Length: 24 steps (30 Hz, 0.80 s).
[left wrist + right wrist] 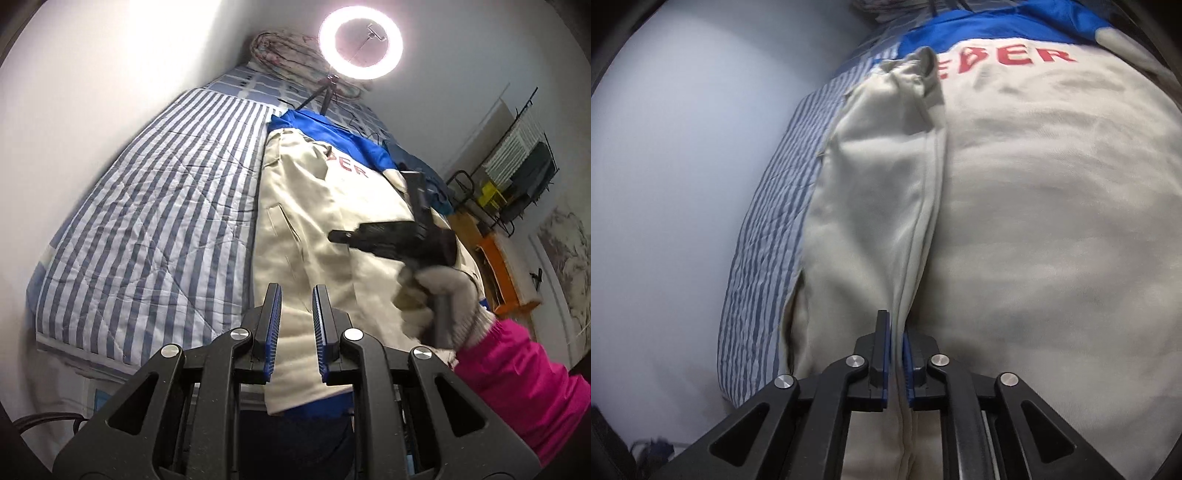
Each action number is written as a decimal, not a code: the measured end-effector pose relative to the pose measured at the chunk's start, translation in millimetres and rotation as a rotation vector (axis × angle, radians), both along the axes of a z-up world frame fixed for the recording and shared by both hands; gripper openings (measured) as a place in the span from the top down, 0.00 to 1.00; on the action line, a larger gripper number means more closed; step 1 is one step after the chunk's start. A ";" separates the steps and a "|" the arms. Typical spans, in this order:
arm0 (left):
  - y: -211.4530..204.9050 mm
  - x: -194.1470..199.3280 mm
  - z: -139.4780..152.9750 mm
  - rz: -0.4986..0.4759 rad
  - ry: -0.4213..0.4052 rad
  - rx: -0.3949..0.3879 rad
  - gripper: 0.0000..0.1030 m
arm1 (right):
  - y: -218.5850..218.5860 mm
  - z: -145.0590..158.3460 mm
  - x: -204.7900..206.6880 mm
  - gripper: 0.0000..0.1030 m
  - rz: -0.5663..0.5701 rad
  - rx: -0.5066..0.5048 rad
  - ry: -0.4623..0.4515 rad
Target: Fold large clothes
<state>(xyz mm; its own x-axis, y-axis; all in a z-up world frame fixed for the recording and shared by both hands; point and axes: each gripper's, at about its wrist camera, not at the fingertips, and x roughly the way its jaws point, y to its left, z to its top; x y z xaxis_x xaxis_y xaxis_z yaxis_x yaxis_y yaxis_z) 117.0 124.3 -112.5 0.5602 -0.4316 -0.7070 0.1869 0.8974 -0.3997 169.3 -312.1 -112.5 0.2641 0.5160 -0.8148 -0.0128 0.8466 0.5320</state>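
I had the beige jacket (325, 206) lying lengthwise on the striped bed (155, 206), its blue yoke (332, 133) and red lettering (1008, 59) at the far end. My left tongs (297, 332) hovered above the near hem, pads apart with nothing between them. My right tongs (897, 354) sat low over a folded-in edge of the jacket, a ridge of beige cloth running up between the barely parted pads; I could not tell whether they pinched it. A ring light (360, 40) glared beyond.
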 end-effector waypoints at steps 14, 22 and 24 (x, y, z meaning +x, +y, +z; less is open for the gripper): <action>-35.9 -1.2 -35.2 -0.082 0.089 0.040 0.86 | 8.7 -12.8 -95.4 0.83 0.190 0.089 0.128; -51.2 1.0 -87.4 -0.122 0.201 0.088 0.86 | 43.7 -9.8 -118.1 0.90 0.329 0.038 0.090; -60.2 -0.9 -106.8 -0.149 0.222 0.177 0.86 | 41.5 5.7 -112.3 0.70 0.342 0.000 0.041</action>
